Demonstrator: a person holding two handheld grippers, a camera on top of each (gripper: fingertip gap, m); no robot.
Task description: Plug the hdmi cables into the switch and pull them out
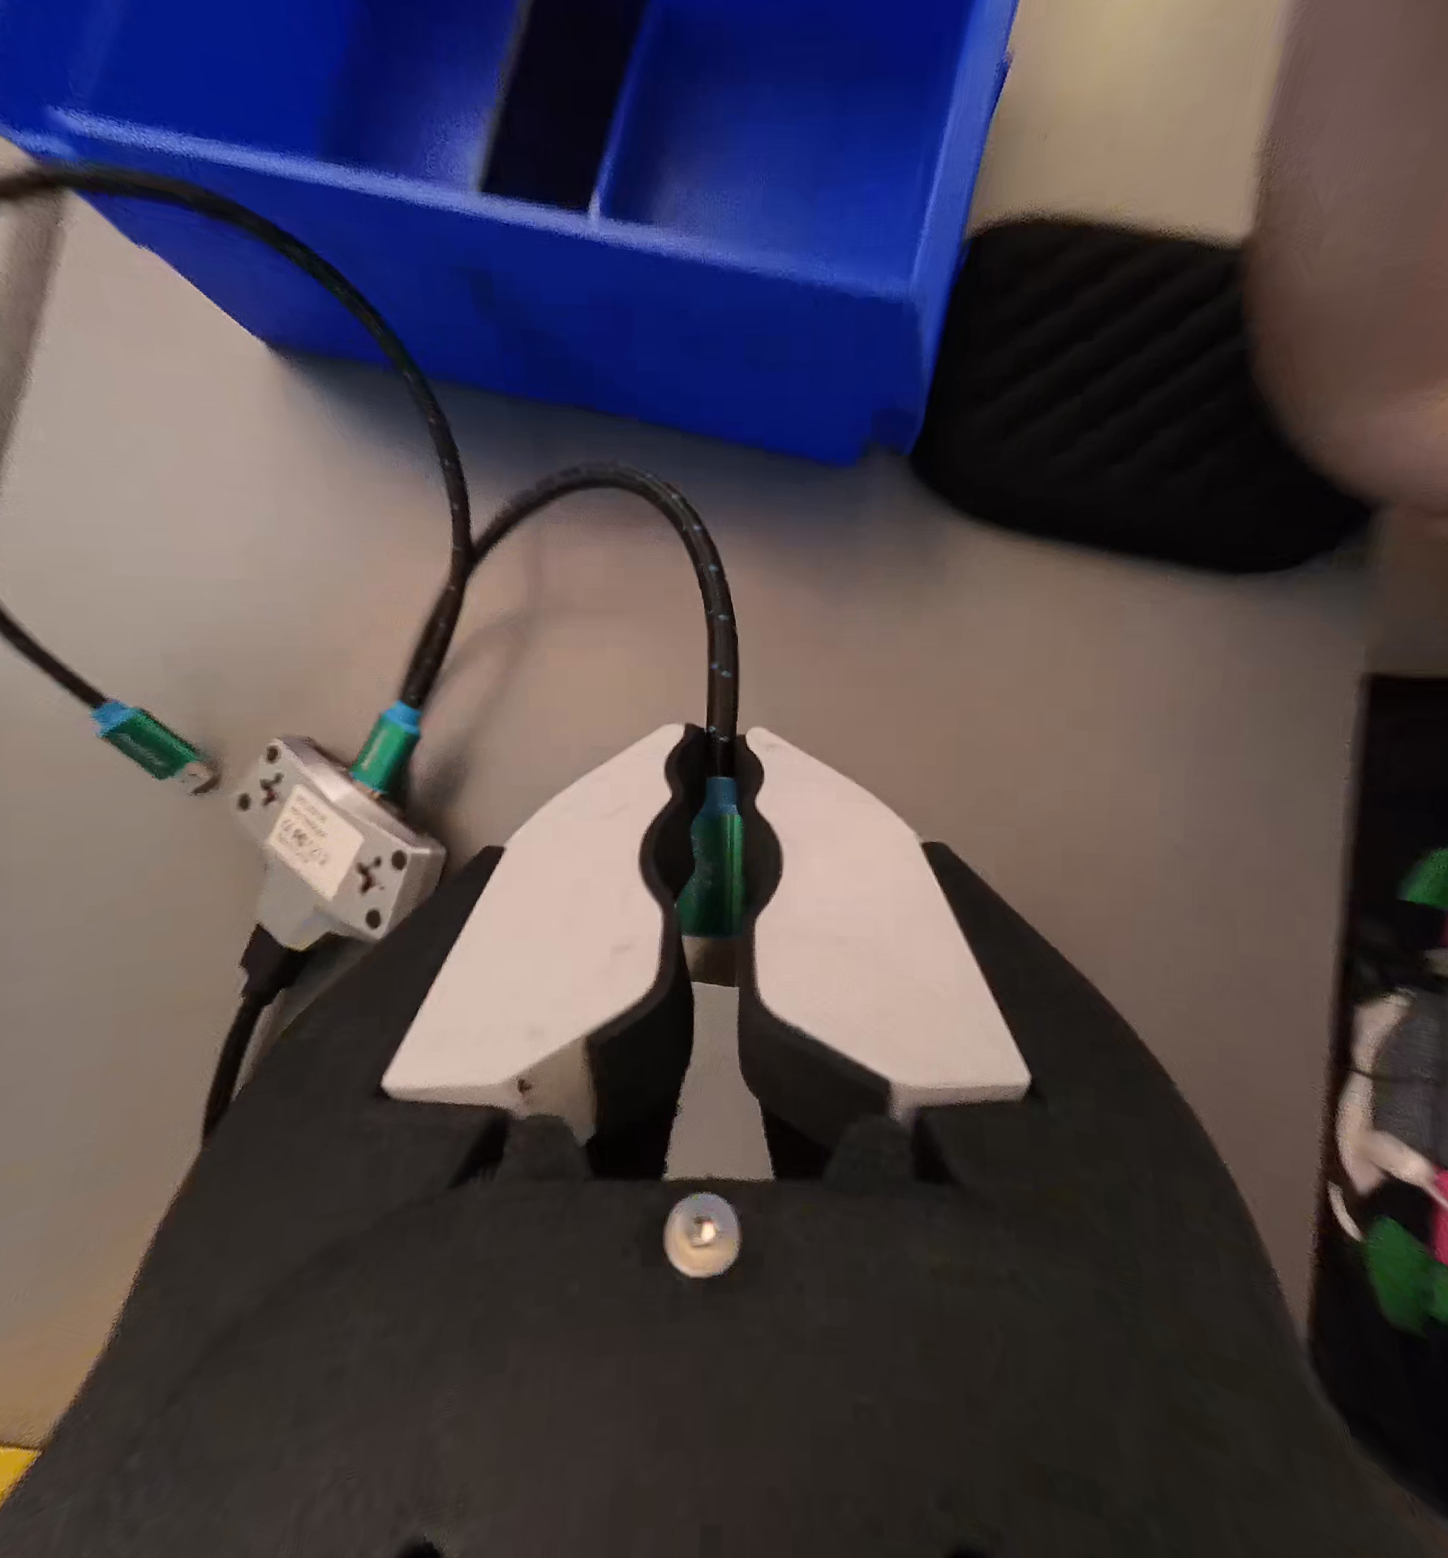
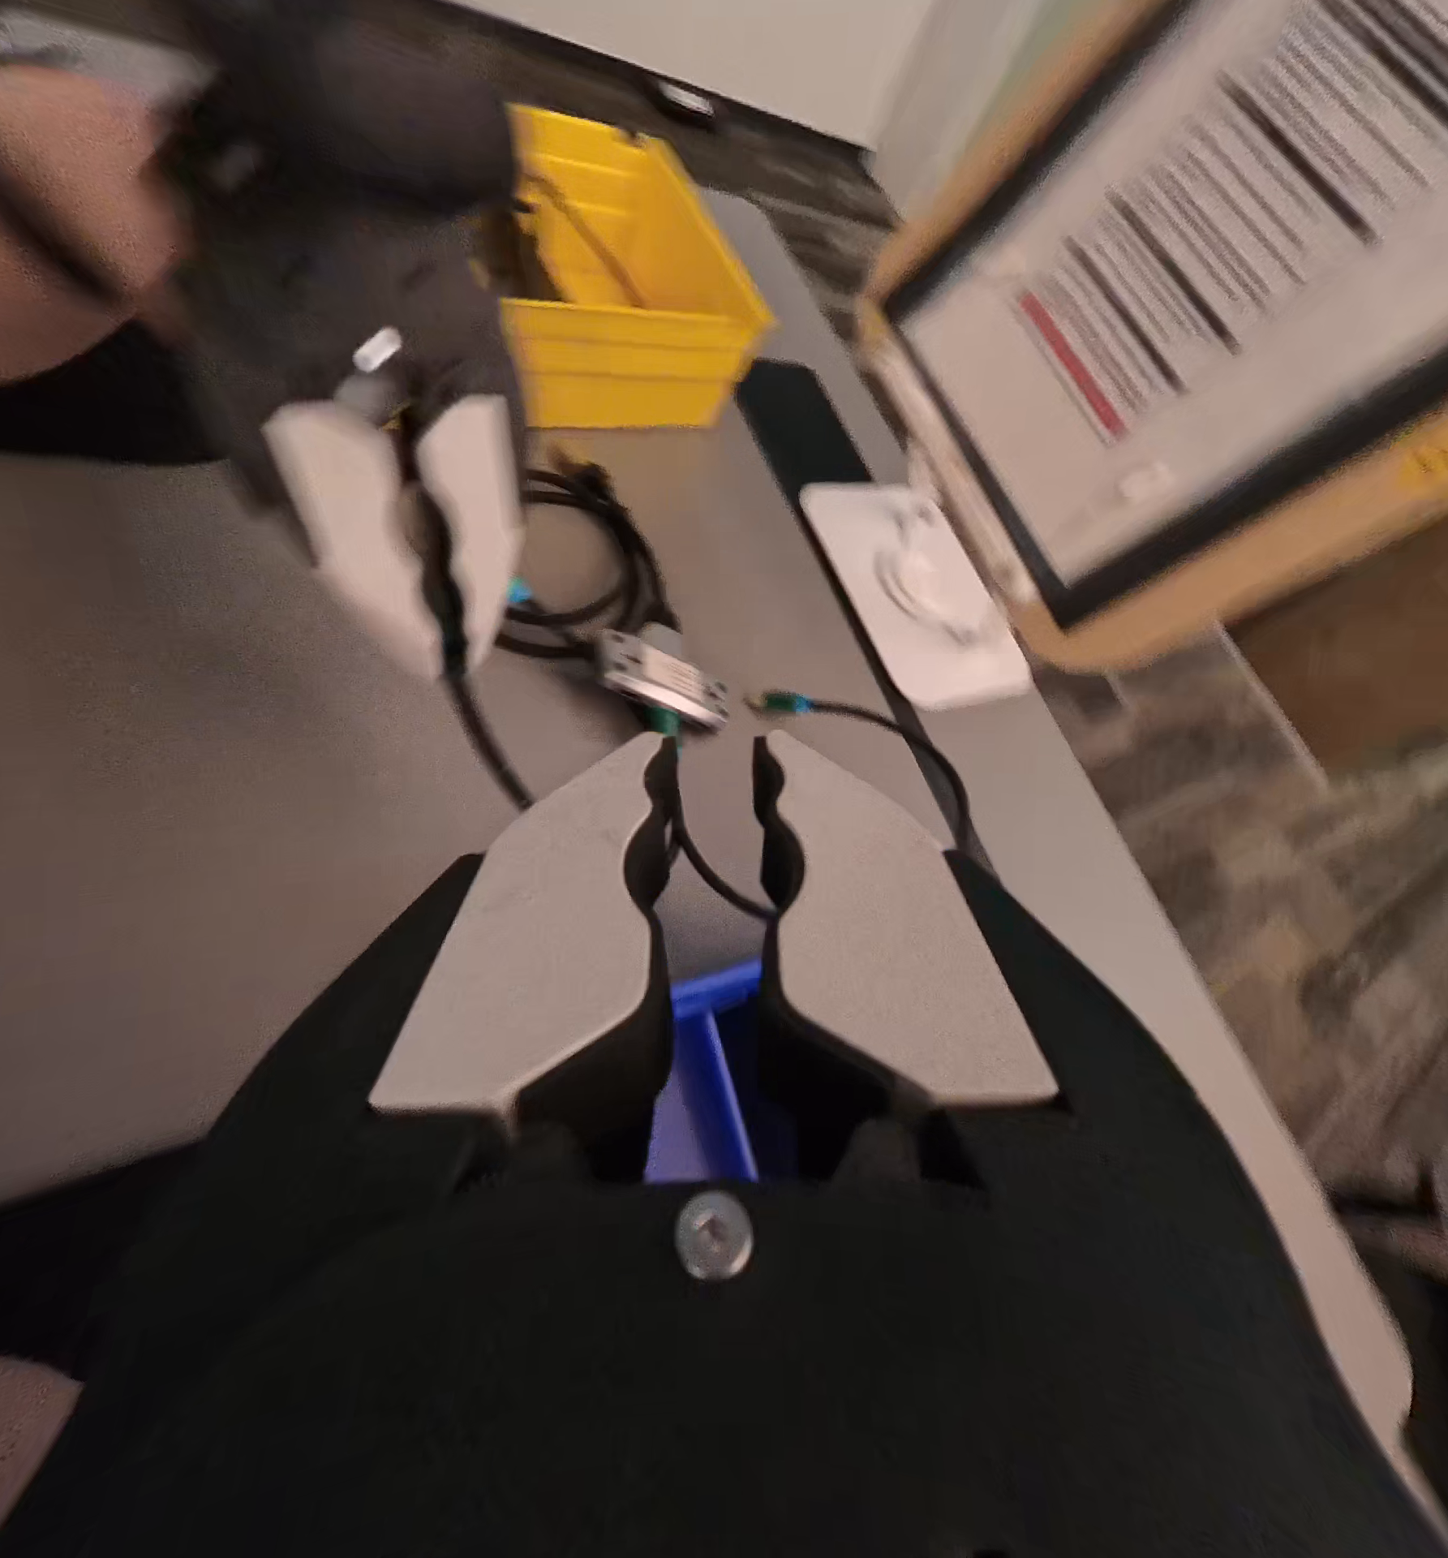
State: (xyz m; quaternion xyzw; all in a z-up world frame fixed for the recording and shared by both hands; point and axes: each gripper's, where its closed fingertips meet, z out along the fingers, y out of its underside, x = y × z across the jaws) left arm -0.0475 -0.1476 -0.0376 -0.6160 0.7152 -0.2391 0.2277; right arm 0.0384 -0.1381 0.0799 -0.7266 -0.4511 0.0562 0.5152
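The silver switch (image 1: pixel 328 843) lies on the grey table to the left of my left gripper (image 1: pixel 716 742). One green plug (image 1: pixel 385 749) is seated in the switch. A second green plug (image 1: pixel 147 746) lies loose just left of it. My left gripper is shut on a third green plug (image 1: pixel 713 860), held above the table with its black cable (image 1: pixel 686 539) arching forward. My right gripper (image 2: pixel 712 742) is open and empty, hovering above the switch (image 2: pixel 665 674) and the loose plug (image 2: pixel 779 701). The left gripper (image 2: pixel 442 649) also shows at the upper left of the right wrist view.
A blue divided bin (image 1: pixel 552 194) stands behind the cables. A black pad (image 1: pixel 1099 388) lies to its right. A yellow bin (image 2: pixel 619 287) sits at the far end. A white plate (image 2: pixel 914 582) and a cardboard box (image 2: pixel 1209 337) sit by the table's right edge.
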